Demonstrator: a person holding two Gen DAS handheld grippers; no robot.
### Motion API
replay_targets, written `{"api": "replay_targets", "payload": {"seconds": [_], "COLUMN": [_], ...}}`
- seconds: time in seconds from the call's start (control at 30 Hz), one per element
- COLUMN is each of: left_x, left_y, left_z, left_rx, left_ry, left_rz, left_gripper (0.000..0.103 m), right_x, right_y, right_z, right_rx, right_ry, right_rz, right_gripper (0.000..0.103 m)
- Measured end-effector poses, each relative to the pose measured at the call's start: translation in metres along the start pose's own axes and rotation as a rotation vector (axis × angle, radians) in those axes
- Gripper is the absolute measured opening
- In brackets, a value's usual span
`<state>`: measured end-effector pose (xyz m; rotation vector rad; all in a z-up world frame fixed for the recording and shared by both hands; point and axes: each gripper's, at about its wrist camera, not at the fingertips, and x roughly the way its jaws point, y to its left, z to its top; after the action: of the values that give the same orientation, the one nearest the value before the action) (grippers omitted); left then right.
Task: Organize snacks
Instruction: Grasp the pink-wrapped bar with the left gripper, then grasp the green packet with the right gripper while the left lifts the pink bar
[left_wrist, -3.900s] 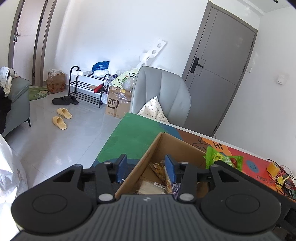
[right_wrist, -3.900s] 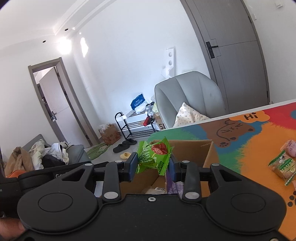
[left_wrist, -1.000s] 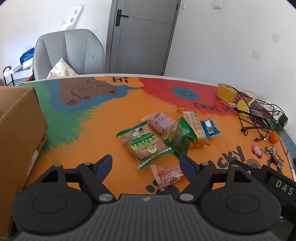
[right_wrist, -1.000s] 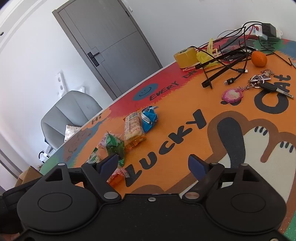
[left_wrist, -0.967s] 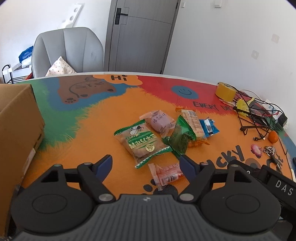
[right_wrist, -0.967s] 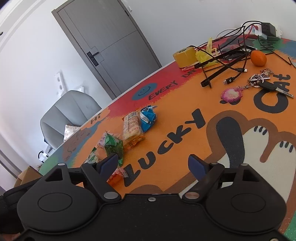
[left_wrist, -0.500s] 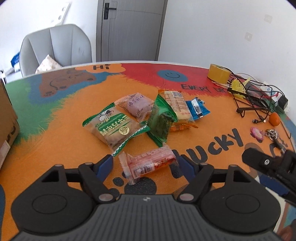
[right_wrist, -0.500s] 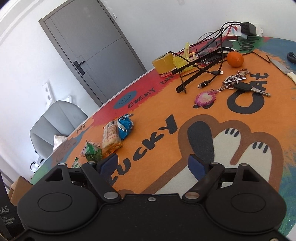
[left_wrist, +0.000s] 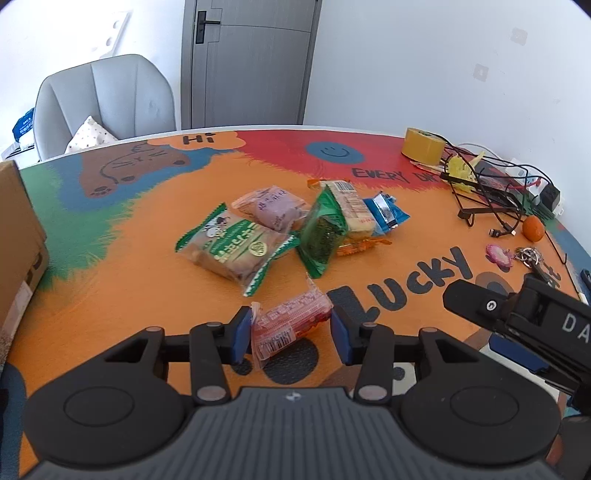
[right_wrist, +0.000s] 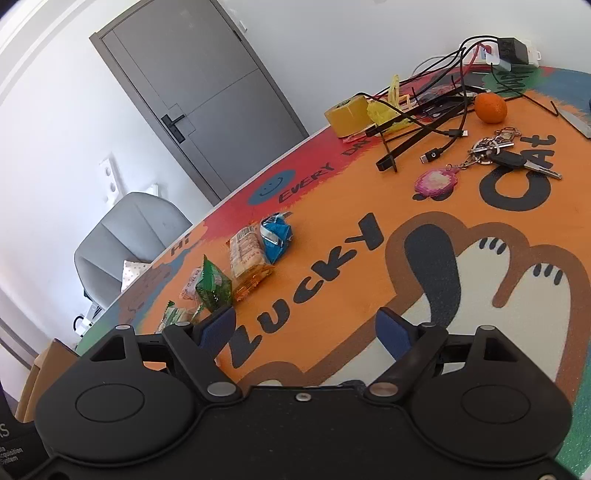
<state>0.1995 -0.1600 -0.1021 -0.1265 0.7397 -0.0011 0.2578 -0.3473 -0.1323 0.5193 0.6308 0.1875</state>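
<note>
Left gripper (left_wrist: 290, 334) straddles the red clear-wrapped snack packet (left_wrist: 291, 323).

Its blue pads flank the packet, left pad about touching, right pad a sliver off; not clenched. More wrapped snacks lie just beyond on the orange printed table mat (left_wrist: 140, 280). Right gripper (right_wrist: 306, 332) hovers spread wide, holding nothing.

This looks like a room in a home. A table (left_wrist: 122, 273) under a bright cartoon cat mat stands before a grey interior door (left_wrist: 251, 62) in plain white walls. Left of that door sits a padded grey chair (left_wrist: 107, 99) with a patterned cushion (left_wrist: 90, 134). Right of it, on the table, lie keys (right_wrist: 506, 155), charging cables (right_wrist: 439, 129) and an orange (right_wrist: 490, 107).
</note>
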Motion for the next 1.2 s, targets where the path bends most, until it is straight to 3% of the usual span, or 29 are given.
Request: {"api": "replay_targets", "payload": {"seconds": [0.37,0.5,0.63,0.9,0.97,1.0,1.03,1.07,1.2], "left_x": [-0.019,-0.019,-0.015,-0.008,-0.007,-0.006,-0.005,-0.005,-0.009], "left_y": [0.042,0.059,0.072,0.086,0.089,0.09,0.091,0.092,0.093], "left_z": [0.016,0.024,0.029,0.032,0.032,0.032,0.032,0.032,0.031], "left_rx": [-0.087,-0.127,-0.159,-0.193,-0.2,-0.203,-0.205,-0.206,-0.203], "left_ry": [-0.073,-0.093,-0.096,-0.083,-0.079,-0.076,-0.073,-0.072,-0.078], "left_rz": [0.029,0.056,0.074,0.074,0.071,0.071,0.072,0.076,0.083], "left_gripper": [0.045,0.045,0.045,0.045,0.045,0.045,0.045,0.045,0.045], "right_x": [0.021,0.035,0.052,0.084,0.092,0.094,0.097,0.098,0.085], "right_y": [0.036,0.049,0.062,0.081,0.085,0.085,0.084,0.082,0.076], "right_z": [0.003,0.009,0.014,0.018,0.017,0.016,0.015,0.014,0.008], "right_rx": [-0.06,-0.081,-0.099,-0.119,-0.127,-0.125,-0.118,-0.107,-0.089], "right_ry": [0.015,0.025,0.035,0.068,0.078,0.089,0.102,0.114,0.09], "right_rz": [0.037,0.061,0.08,0.058,0.042,0.032,0.028,0.036,0.049], "right_gripper": [0.083,0.076,0.071,0.07,0.063,0.053,0.035,0.03,0.027]}}
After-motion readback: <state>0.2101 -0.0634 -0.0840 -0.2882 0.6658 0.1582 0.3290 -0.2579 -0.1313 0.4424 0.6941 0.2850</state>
